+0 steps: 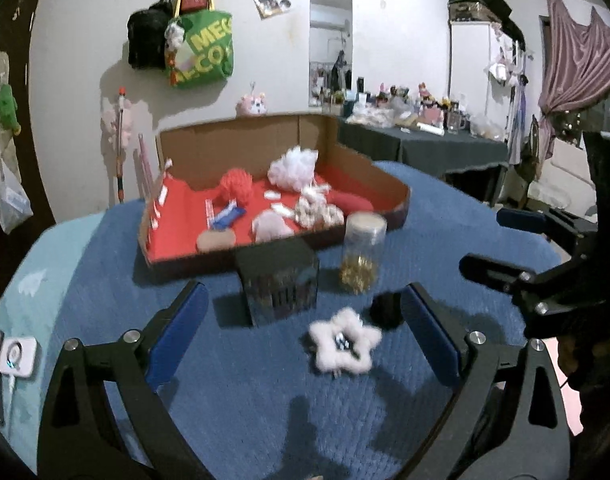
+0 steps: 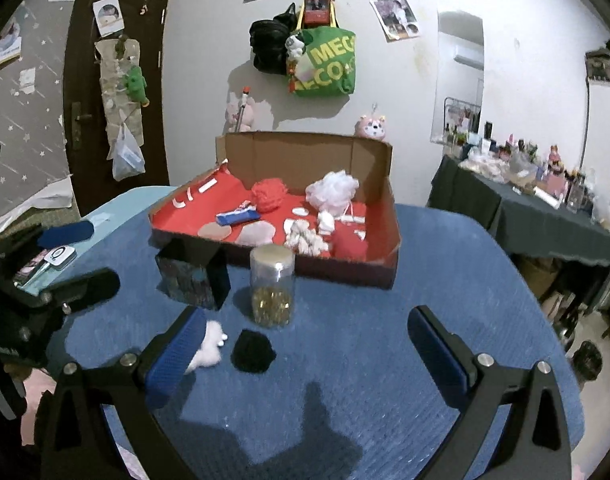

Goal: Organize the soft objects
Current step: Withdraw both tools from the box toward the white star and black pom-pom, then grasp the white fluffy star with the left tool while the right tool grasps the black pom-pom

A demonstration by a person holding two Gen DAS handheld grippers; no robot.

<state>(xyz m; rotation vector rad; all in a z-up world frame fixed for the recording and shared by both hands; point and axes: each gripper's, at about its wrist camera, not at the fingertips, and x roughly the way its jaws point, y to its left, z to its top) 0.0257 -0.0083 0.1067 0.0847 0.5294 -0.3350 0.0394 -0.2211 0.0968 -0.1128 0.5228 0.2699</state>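
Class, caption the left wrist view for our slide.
Open left gripper above a white fluffy star on the blue cloth, cardboard tray beyond.

quilted cloth (image 2: pixel 385 360) blue | box floor (image 2: pixel 177 216) red | pompom (image 2: pixel 252 351) black

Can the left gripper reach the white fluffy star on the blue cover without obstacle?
Probably yes. The left gripper is open and empty, and the white fluffy star lies between its fingers with nothing over it. The black pompom sits close beside it.
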